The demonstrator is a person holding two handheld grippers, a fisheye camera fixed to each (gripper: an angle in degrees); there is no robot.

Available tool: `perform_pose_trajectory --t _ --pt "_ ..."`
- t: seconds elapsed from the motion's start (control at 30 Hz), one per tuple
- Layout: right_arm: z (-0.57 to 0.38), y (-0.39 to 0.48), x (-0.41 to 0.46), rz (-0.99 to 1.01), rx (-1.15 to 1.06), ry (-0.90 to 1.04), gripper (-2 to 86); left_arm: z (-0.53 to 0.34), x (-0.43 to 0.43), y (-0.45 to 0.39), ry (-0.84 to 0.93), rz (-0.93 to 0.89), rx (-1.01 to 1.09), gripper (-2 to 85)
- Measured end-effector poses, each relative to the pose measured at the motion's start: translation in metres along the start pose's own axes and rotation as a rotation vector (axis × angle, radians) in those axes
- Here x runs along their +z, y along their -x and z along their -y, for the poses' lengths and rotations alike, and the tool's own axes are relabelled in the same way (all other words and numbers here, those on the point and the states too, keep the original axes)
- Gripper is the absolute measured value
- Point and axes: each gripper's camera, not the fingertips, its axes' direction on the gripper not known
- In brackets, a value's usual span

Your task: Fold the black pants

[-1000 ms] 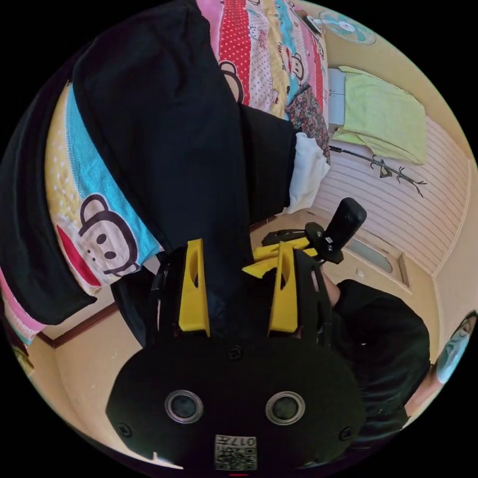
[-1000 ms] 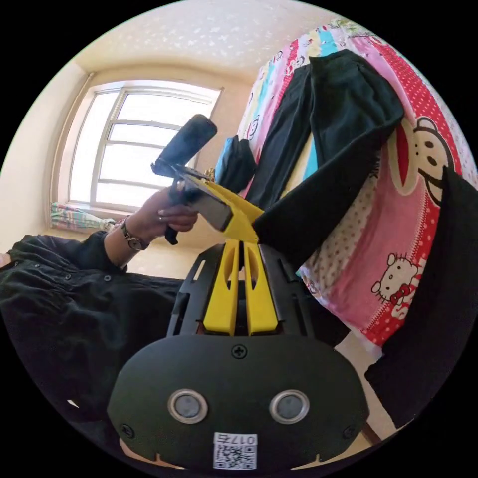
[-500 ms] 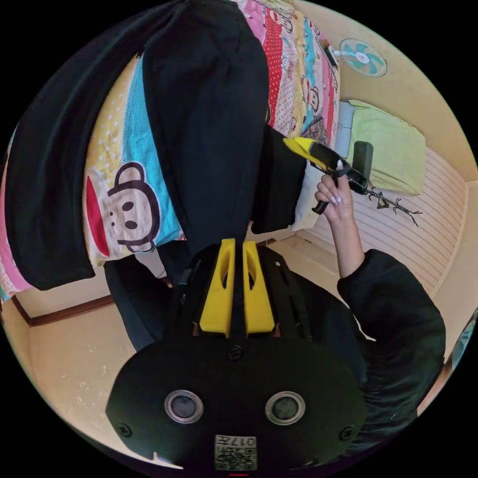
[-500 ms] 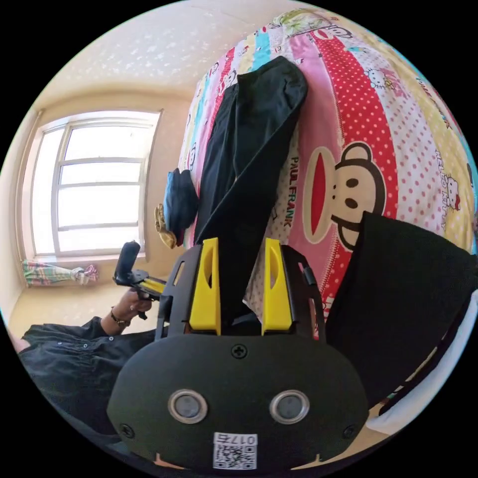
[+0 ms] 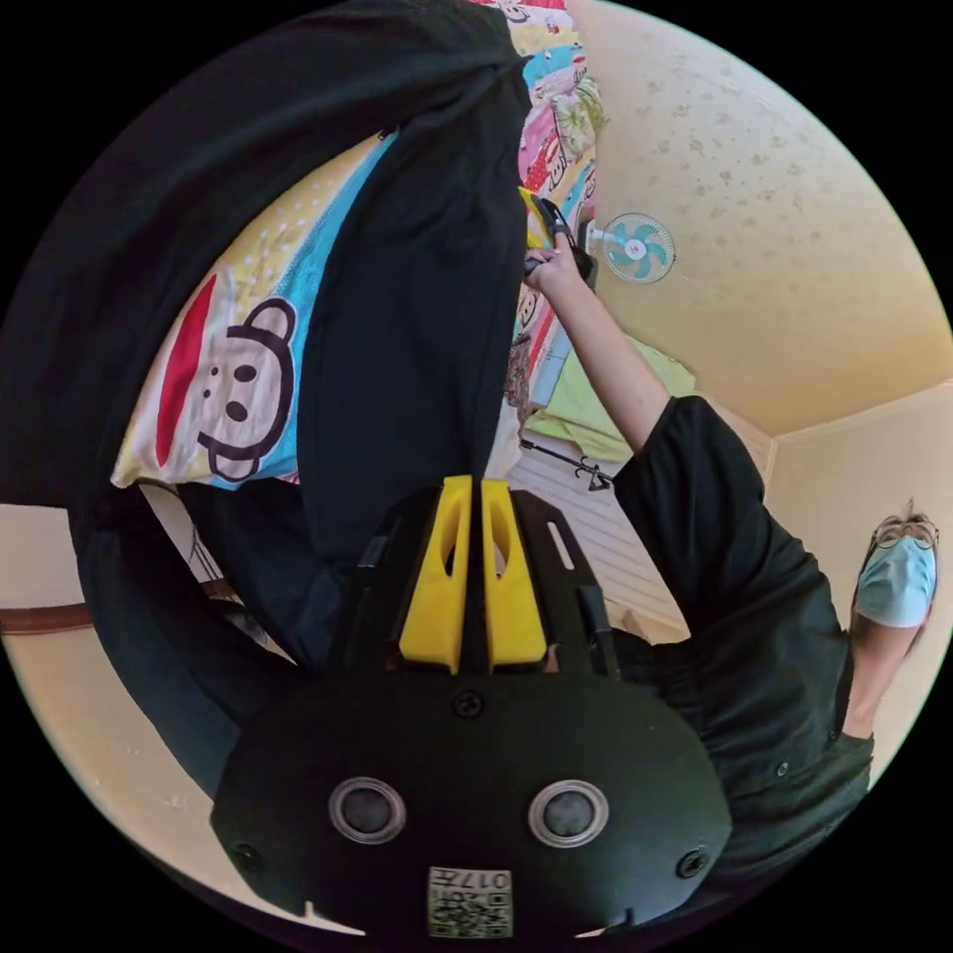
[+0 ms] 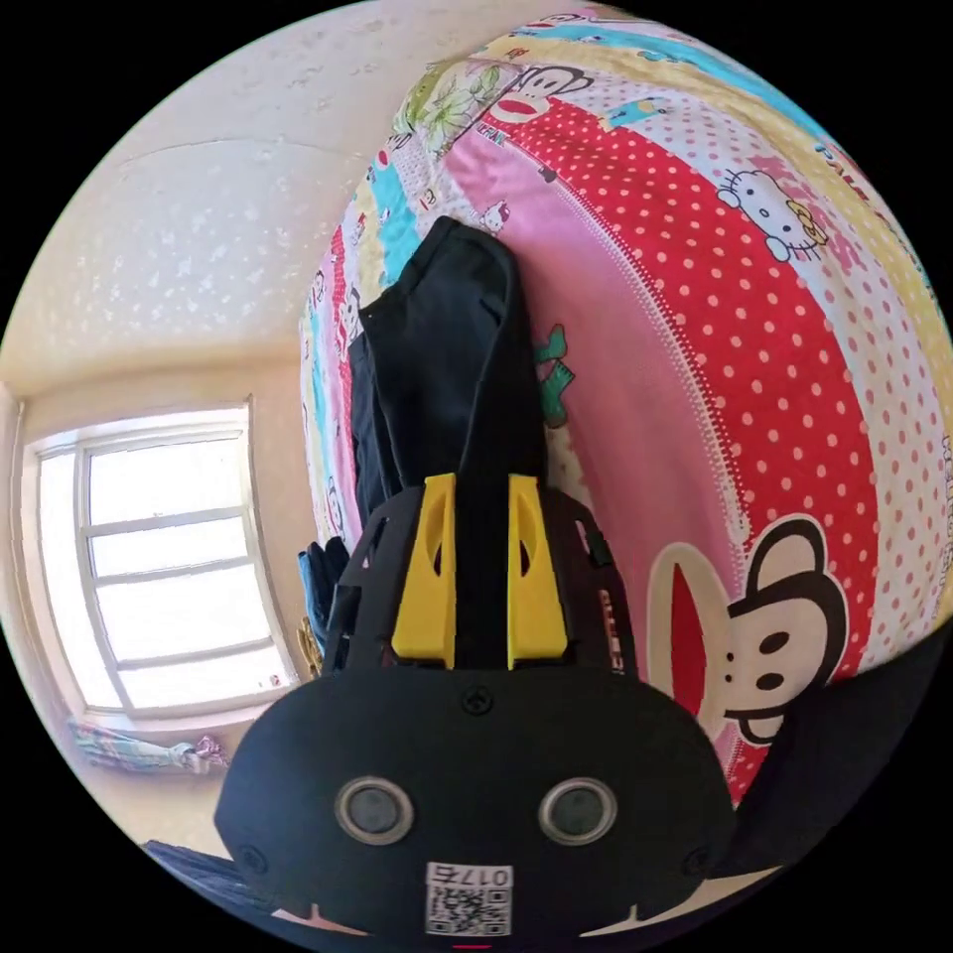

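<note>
The black pants (image 5: 407, 298) lie on a bed with a bright cartoon sheet (image 5: 238, 377). One leg runs down to my left gripper (image 5: 472, 488), whose yellow jaws are shut on the cloth near the bed's edge. A person's outstretched hand (image 5: 552, 270) holds my right gripper (image 5: 536, 210) farther along the same leg. In the right gripper view, my right gripper (image 6: 481, 486) is shut on a thick fold of the pants (image 6: 447, 328), which stretch away over the sheet (image 6: 754, 377).
More black cloth (image 5: 129, 258) covers the sheet beside the held leg and hangs over the bed's edge. A person in a dark top (image 5: 754, 615) stands close by. A wall fan (image 5: 635, 248), a green cloth (image 5: 596, 397), a window (image 6: 169, 566) and a dark bundle (image 6: 323, 586) surround the bed.
The left gripper's jaws closed on the pant leg. The right gripper opened around the leg, then closed on it farther up the bed, away from the left gripper.
</note>
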Motion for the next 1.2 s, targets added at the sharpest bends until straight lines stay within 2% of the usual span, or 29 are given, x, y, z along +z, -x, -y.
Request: perform_pose_trajectory --t 0.1,0.17,0.23,0.3,0.37,0.4,0.47,0.53,0.63,0.7,0.9,0.97,1.07,1.2 --pt "0.017 0.047 0.039 -0.167 -0.04 0.056 8.5 -0.006 -0.037 0.009 -0.025 -0.051 -0.026 -0.6" --pt "0.029 0.084 0.08 -0.364 -0.07 0.119 12.7 -0.005 -0.056 0.01 -0.019 -0.046 -0.024 -0.6" --pt "0.036 0.103 0.111 -0.474 -0.08 0.159 14.7 0.0 -0.077 0.007 -0.004 -0.036 -0.004 -0.6" --pt "0.039 0.114 0.14 -0.608 -0.082 0.189 13.5 0.005 -0.089 0.002 0.018 -0.039 0.015 -0.6" --pt "0.04 0.124 0.163 -0.86 -0.026 0.146 4.6 0.008 -0.101 -0.001 0.027 -0.049 0.023 -0.6" --pt "0.039 0.129 0.166 -0.88 -0.032 0.119 4.1 0.009 -0.11 0.0 0.031 -0.07 0.022 -0.6" --pt "0.037 0.157 0.176 -0.821 -0.081 0.015 2.9 0.01 -0.125 0.005 0.029 -0.136 0.012 -0.5" --pt "0.036 0.182 0.189 -0.732 -0.142 -0.035 2.5 0.007 -0.153 0.019 -0.022 -0.278 -0.017 -0.5" --pt "0.036 0.217 0.231 -0.624 -0.231 -0.027 2.2 -0.004 -0.194 0.046 -0.139 -0.43 -0.055 -0.5" --pt "0.035 0.233 0.265 -0.581 -0.269 0.007 2.1 -0.012 -0.218 0.064 -0.195 -0.463 -0.078 -0.5" --pt "0.018 0.255 0.38 -0.469 -0.396 0.151 2.7 -0.031 -0.286 0.109 -0.289 -0.334 -0.182 -0.4" --pt "0.01 0.251 0.402 -0.365 -0.466 0.21 3.2 -0.031 -0.303 0.117 -0.296 -0.262 -0.195 -0.3" --pt "-0.006 0.231 0.39 -0.217 -0.488 0.198 3.7 -0.031 -0.328 0.127 -0.33 -0.201 -0.208 0.1" --pt "-0.043 0.184 0.352 -0.188 -0.498 0.22 5.1 -0.021 -0.335 0.134 -0.267 -0.061 -0.266 1.5"
